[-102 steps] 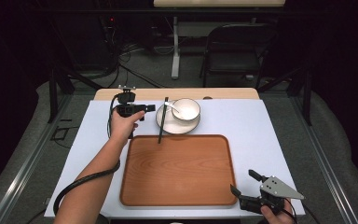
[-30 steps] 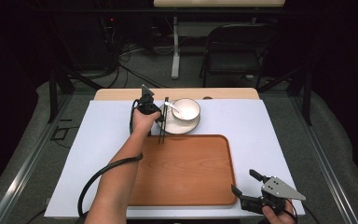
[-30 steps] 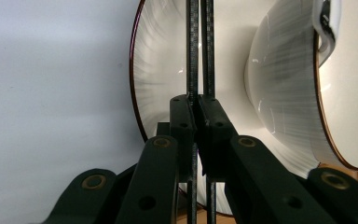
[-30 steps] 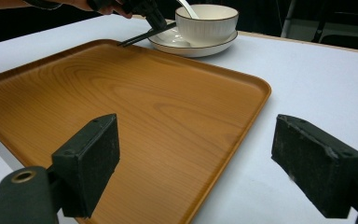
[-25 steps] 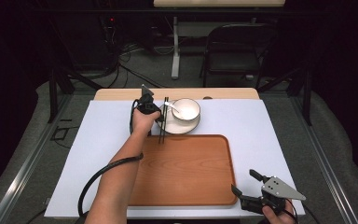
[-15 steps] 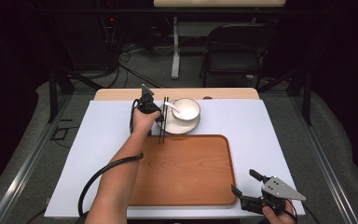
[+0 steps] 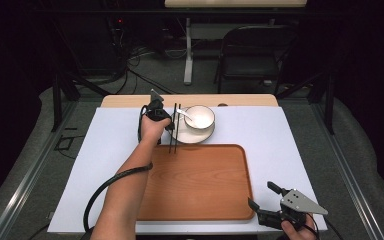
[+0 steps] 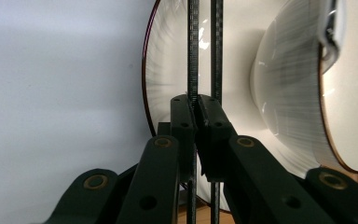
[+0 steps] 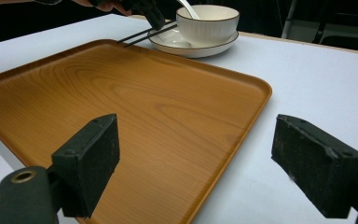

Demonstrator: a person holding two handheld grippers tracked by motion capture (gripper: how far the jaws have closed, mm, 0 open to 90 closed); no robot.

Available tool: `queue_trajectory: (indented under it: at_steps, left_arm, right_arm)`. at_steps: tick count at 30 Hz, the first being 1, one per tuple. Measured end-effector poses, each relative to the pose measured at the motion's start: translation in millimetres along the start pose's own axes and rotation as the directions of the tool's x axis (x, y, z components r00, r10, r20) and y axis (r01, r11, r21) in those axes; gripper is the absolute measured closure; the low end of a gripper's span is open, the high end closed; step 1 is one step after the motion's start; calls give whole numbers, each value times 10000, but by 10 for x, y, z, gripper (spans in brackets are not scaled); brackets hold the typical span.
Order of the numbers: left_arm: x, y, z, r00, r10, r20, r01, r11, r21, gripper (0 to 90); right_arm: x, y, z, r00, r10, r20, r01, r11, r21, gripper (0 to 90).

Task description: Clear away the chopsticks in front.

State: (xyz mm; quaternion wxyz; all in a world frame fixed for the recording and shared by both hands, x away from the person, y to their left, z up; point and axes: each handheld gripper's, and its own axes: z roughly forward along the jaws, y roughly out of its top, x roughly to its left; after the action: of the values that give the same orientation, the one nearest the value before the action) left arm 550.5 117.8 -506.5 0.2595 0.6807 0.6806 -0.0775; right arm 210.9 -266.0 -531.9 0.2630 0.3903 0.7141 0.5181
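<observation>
In the high view the left gripper [image 7: 166, 121] sits just above centre of the frame, at the left rim of the plate [image 7: 182, 136], with its jaws nearly shut on the chopsticks [image 7: 173, 135]. The left gripper view shows how thin that hold is: the pads pinch one chopstick [image 8: 192, 56] in the narrow gap between them, while the other chopstick [image 8: 216, 51] runs just beside the right pad, and I cannot tell whether it is clamped at all. The sticks lie across the plate's rim, their lower ends reaching down toward the top edge of the tray [image 7: 195, 210]. The bowl [image 7: 199, 117] with its spoon [image 7: 184, 114] stands on the plate immediately to the right of the sticks.

The main risk, as I judge it, is lifting one stick and leaving the other, or having the loose one slide off and roll onto the table [image 7: 300, 140]. A grip this close to one end could also let the pair pivot and swing, and a swing to the right would knock the bowl or tip the spoon. Dragging rather than lifting could shift the plate.

The right gripper [image 7: 266, 206] rests at the lower right of the frame, beside the tray's corner, jaws wide apart and holding nothing.
</observation>
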Motion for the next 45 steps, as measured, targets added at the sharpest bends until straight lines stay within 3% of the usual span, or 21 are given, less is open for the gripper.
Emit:
queue_trajectory:
  at_steps: [9,15,22,31,37,45]
  left_arm:
    - [48,-36,-153,9999,-163,2,163,9994,-304,860]
    - [94,-152,-314,9996,-264,125,270,9983,-508,860]
    - [136,-446,-545,9993,78,368,-63,9992,-396,860]
    - [281,-984,-812,9979,441,482,-426,9986,-318,860]
    - [385,-1321,-917,9948,471,897,-454,9987,-214,860]
    - [412,-1640,-908,9953,556,794,-564,9984,73,860]
  right_arm:
    - [2,0,-3,10000,-1,2,1,10000,-14,147]
    - [-4,0,4,9999,147,-16,-147,9999,30,147]
    - [-5,-1,-4,9998,191,-15,-191,9998,-22,147]
    - [-3,0,-1,9998,184,-9,-184,9998,-27,147]
    - [-4,3,5,9997,238,8,-238,9997,39,147]
    - [-1,2,6,9997,232,99,-232,9997,-24,147]
